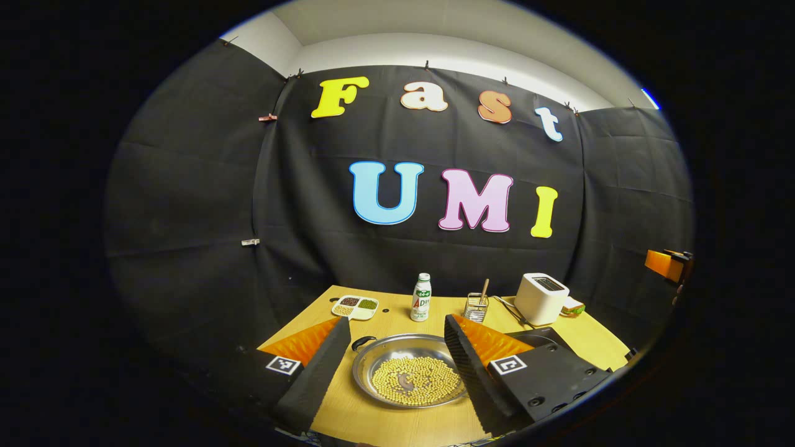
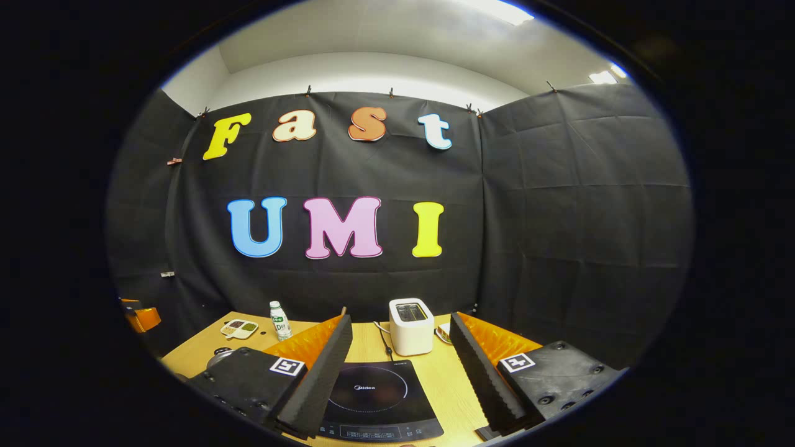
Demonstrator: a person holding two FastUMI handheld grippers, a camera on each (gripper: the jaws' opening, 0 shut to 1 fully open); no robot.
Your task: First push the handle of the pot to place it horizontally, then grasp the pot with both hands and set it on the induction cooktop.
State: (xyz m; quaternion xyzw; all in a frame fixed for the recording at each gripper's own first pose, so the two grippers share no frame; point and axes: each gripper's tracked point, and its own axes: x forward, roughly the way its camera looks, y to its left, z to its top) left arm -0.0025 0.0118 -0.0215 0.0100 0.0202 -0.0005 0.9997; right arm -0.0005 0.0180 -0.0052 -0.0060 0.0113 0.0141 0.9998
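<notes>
While the left gripper [image 1: 391, 366] is held above the near edge of the light wooden table [image 1: 397, 422], its two black ribbed fingers [image 1: 317, 379] are seen spread wide apart, with nothing between them but air. Framed between those fingers, the shallow round steel pot [image 1: 410, 371] is found resting on the table, its bottom covered with yellow beans and one small dark loop handle [image 1: 363, 342] showing at its far left rim. Behind the pot, a white plastic bottle with a green label [image 1: 421, 298], a divided white dish of beans [image 1: 354, 307], a wire holder with a wooden stick [image 1: 476, 306] and a white toaster [image 1: 541, 298] are lined up along the back of the table.

In the right gripper view, the right gripper [image 2: 400, 379] is likewise seen with its fingers well apart and empty. The flat black glass induction cooktop [image 2: 379, 397] is seen between them, lying bare on the table just in front of the toaster. At the far left edge of that view, part of the pot's rim is glimpsed beside the cooktop.
</notes>
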